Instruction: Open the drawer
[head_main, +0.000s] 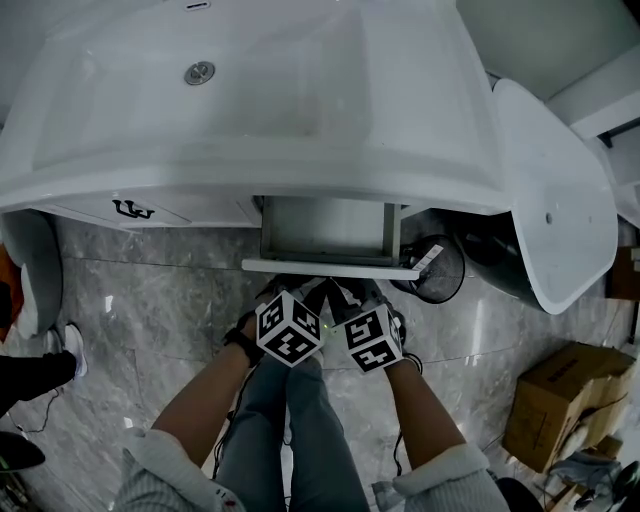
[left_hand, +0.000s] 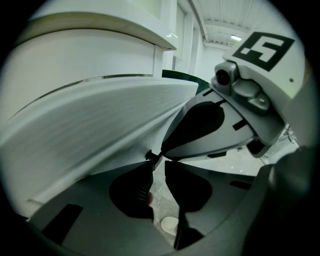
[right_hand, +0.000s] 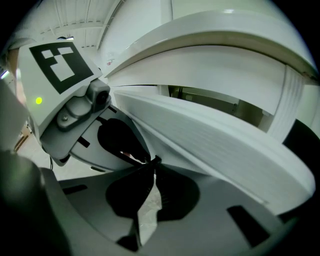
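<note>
**Head view:** the drawer (head_main: 325, 267) sits under the middle of the white sink counter (head_main: 300, 160). It is pulled partway out and its tray looks empty. The left gripper (head_main: 283, 300) and right gripper (head_main: 360, 300) sit side by side just below the drawer's front lip, marker cubes nearly touching. Both are probably there to share the pull on one edge, since no handle shows on this front. Both forearms reach forward and down, either side of the person's legs. The grippers tilt steeply down toward the lip. A dark bin (head_main: 440, 268) stands just right of the drawer on the marble floor (head_main: 150, 300).

**Left gripper view:** the fingers (left_hand: 132, 192) stand narrowly apart with only floor showing in the gap, so nothing is pinched. The tips lie right at the lower edge of the drawer front (left_hand: 100, 125), which sweeps across on the left. The other gripper crowds in from the right, tip close to tip.

**Right gripper view:** the fingers (right_hand: 125, 195) meet at the tips, and a sliver of floor shows lower down between them. The drawer front (right_hand: 215, 145) runs just beside them on the right. I can't tell whether the tips nip its edge or only press against it. This looks like mid-pull, with the drawer part open and more travel likely left.
</note>
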